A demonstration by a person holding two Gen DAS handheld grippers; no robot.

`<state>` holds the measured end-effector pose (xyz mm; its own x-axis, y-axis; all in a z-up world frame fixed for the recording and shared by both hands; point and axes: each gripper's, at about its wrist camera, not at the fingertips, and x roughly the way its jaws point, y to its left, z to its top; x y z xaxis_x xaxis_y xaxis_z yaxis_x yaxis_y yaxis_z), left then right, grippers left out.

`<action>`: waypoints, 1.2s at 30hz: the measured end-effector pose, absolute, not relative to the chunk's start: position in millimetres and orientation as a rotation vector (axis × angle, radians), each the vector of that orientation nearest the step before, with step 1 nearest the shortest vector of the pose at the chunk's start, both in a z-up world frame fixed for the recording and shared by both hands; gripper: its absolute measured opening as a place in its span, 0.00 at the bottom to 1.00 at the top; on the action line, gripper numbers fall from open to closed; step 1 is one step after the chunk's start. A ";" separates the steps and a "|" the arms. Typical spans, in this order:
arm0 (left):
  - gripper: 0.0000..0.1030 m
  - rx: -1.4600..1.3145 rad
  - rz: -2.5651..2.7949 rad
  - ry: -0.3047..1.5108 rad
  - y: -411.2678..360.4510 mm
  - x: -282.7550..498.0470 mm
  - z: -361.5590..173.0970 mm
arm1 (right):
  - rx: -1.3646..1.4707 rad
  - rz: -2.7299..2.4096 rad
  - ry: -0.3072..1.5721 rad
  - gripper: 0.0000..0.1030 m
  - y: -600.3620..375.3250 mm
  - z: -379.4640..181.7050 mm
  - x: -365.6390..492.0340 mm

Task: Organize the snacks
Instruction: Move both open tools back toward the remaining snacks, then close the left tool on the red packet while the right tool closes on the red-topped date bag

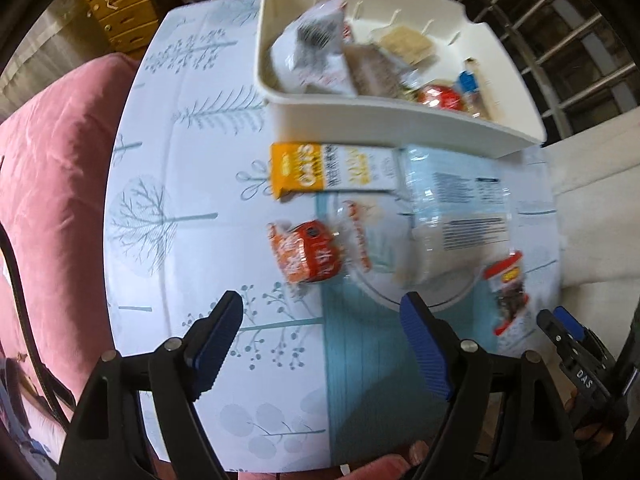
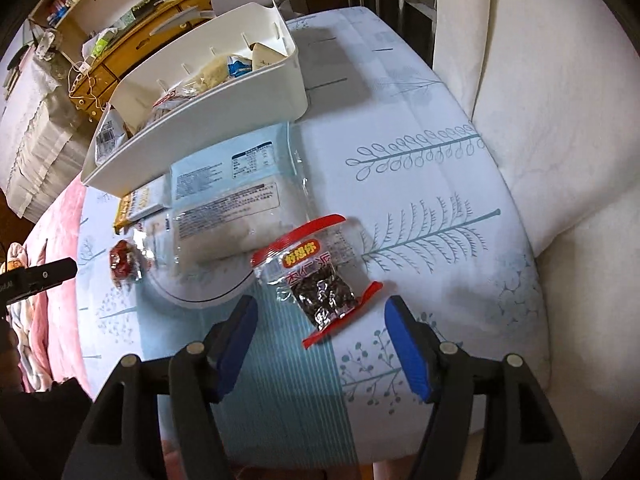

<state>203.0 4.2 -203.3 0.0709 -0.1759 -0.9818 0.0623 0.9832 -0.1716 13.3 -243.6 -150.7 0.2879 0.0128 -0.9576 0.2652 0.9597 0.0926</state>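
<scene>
Holding mixed snack packets (image 1: 316,52): white bin (image 1: 400,120).

White bin (image 1: 392,120) at twelve o'clock. Pale bench (image 1: 192,184) cloth printed with teal trees. Red-edged packet (image 2: 320,276), orange-yellow packet (image 1: 316,170), blue-padded tongs (image 1: 322,344).

Bright daylight, motion blur, fisheye-warped edges.

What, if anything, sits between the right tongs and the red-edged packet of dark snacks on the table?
Nothing visible does. The right tongs are open above bare tablecloth, with the red-edged packet lying just ahead of the gap, apart from both fingers. The large clear bag lies behind the packet, on the white bin side, not in the approach.
</scene>
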 end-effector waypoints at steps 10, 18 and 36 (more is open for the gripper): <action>0.77 -0.113 -0.123 1.514 11.0 217.1 -240.7 | 0.040 -0.135 1.107 0.64 -227.5 -178.3 -0.7; 0.77 -0.122 -0.084 1.534 9.5 223.5 -259.1 | -0.107 -0.085 1.099 0.64 -212.6 -194.6 4.1; 0.66 -0.201 -0.004 1.552 4.3 225.3 -287.2 | -0.238 0.086 1.209 0.62 -198.3 -217.6 15.2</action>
